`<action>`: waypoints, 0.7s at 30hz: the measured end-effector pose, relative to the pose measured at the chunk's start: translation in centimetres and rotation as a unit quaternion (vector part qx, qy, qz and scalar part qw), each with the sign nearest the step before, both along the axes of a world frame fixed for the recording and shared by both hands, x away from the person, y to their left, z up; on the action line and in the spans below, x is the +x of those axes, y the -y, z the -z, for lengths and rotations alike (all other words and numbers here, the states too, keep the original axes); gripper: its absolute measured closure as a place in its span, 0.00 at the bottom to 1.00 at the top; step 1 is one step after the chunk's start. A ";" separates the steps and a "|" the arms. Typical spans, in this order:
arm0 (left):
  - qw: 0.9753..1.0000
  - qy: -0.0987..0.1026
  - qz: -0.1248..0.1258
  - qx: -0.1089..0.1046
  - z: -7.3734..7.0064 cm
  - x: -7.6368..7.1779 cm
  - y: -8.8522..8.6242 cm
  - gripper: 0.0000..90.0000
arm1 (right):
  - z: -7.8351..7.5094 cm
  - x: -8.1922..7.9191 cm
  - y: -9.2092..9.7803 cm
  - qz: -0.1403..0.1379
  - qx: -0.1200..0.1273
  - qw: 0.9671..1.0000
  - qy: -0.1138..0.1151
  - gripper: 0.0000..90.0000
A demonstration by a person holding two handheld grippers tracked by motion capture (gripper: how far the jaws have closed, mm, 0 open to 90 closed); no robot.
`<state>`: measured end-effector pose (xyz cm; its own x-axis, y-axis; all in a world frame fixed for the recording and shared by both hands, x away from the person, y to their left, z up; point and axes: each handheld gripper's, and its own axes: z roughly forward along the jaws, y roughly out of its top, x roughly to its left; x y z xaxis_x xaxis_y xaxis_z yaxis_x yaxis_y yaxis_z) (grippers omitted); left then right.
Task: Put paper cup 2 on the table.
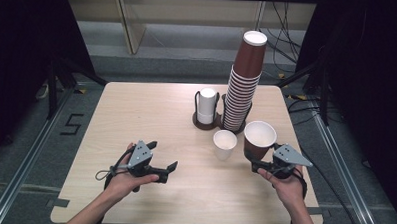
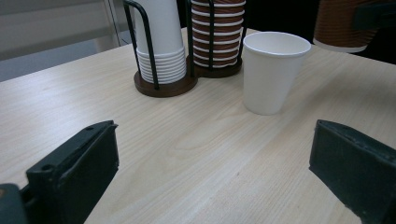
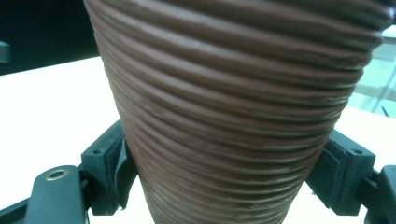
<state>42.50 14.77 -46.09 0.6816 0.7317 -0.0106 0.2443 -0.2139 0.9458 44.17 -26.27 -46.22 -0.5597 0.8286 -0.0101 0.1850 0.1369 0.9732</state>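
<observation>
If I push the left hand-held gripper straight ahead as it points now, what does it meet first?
Probably the single white paper cup standing on the pale wooden table, slightly right of the centre line; the open jaws may straddle it, though depth is unclear.

In the right gripper view, the ribbed brown cup is cut off at 12 and 6 o'clock, hiding its rim and base. In the left gripper view, the white cup stack and brown cup stack are cropped at 12 o'clock.
</observation>
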 end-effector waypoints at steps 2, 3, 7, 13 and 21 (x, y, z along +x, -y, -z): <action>1.000 -0.002 0.000 0.003 -0.1 -0.1 0.0 0.01 | 0.2 0.8 -0.3 0.005 -0.010 1.000 0.002 0.23; 1.000 -0.001 -0.001 0.003 -0.1 -0.1 0.0 0.01 | 0.4 1.0 -0.6 0.018 -0.013 1.000 -0.011 0.23; 1.000 -0.001 0.001 0.004 0.0 -0.2 -0.1 0.01 | 1.2 2.4 -1.1 0.033 -0.026 0.999 -0.013 0.23; 1.000 -0.002 -0.001 0.005 0.2 -0.1 -0.1 0.01 | 2.2 3.3 -1.8 0.073 0.012 0.995 -0.065 0.22; 1.000 -0.002 0.000 0.004 0.2 -0.2 -0.1 0.01 | 2.9 4.0 -1.9 0.093 -0.010 0.992 -0.081 0.22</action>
<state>42.32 14.87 -46.32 0.6809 0.7323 -0.0067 0.2482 -0.2221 0.9429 48.21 -24.35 -49.15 -0.3925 0.9184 0.0496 0.3628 0.1050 0.9259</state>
